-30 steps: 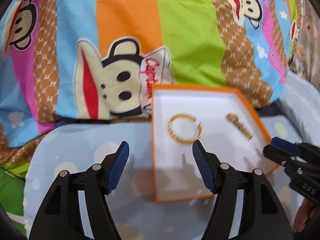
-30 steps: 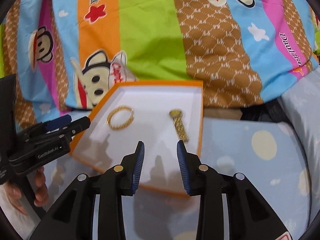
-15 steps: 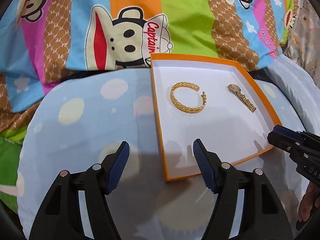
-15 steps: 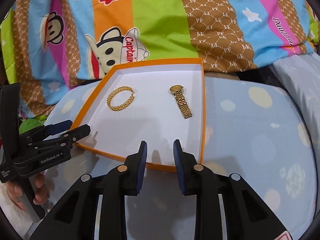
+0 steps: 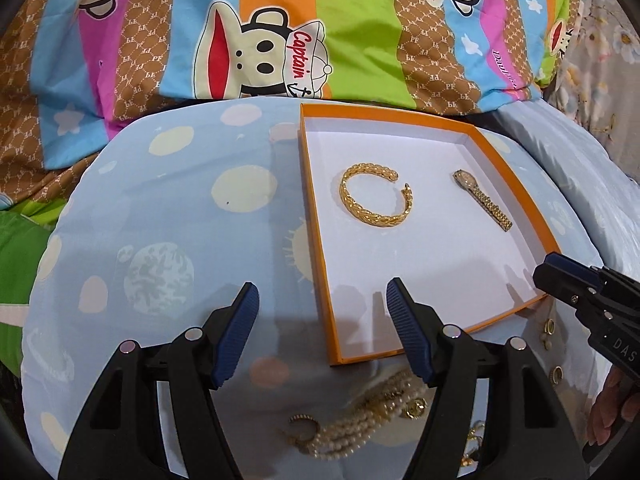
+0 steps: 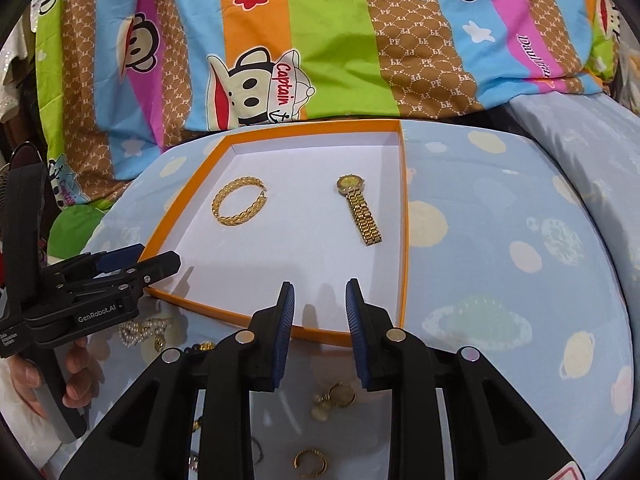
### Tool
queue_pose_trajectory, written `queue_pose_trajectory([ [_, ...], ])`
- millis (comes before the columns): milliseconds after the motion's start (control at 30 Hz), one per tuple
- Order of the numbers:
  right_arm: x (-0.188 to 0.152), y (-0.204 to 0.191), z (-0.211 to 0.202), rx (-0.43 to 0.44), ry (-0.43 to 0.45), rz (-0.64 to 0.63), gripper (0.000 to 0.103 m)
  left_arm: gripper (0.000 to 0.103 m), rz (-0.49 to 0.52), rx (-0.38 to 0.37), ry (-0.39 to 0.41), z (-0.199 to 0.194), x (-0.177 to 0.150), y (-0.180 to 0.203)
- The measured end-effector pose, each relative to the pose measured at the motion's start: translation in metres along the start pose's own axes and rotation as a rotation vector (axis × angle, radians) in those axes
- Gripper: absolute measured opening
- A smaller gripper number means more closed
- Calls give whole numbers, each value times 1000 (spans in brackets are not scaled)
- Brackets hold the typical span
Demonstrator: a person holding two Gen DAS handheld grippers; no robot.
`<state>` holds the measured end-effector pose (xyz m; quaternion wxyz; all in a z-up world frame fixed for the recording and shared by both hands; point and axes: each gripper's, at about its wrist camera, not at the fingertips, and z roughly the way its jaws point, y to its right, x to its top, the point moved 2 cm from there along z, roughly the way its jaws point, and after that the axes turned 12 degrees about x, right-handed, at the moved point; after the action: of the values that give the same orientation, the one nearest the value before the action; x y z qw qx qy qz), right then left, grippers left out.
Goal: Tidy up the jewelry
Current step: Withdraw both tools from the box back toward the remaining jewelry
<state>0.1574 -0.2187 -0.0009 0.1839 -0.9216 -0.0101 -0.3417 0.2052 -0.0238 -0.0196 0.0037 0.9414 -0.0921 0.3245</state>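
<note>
An orange tray [image 5: 316, 240] [image 6: 404, 240] with a white floor lies on the blue cushion. In it are a braided gold bangle [image 5: 374, 200] [image 6: 238, 204] and a gold watch [image 5: 482, 200] [image 6: 360, 212]. On the cushion in front of the tray lie a pearl necklace [image 5: 360, 428] [image 6: 136, 330], a gold hoop [image 6: 310, 460] and small gold earrings [image 5: 550, 326] [image 6: 336, 396]. My left gripper [image 5: 322, 296] hovers open over the tray's near left corner, holding nothing. My right gripper [image 6: 320, 292] hangs over the near rim, open by a narrow gap, nothing between its pads.
The cushion [image 5: 168, 208] is pale blue with planets and dots. A striped cartoon-monkey blanket [image 5: 260, 40] is heaped behind the tray. Another pale blue pillow [image 6: 580, 136] lies at the right. A person's hand [image 6: 72, 376] holds the left gripper's handle.
Both grippers have drawn back toward the near side, so the tray sits higher in both views. The loose jewelry in front of the tray has come into sight. The right jaws narrowed slightly.
</note>
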Motion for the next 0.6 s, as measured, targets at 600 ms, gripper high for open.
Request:
queue_pose_trajectory([
  [600,-80,-18,-84,-23,93,65,40,78,-92,61,49,-76,-80,-51],
])
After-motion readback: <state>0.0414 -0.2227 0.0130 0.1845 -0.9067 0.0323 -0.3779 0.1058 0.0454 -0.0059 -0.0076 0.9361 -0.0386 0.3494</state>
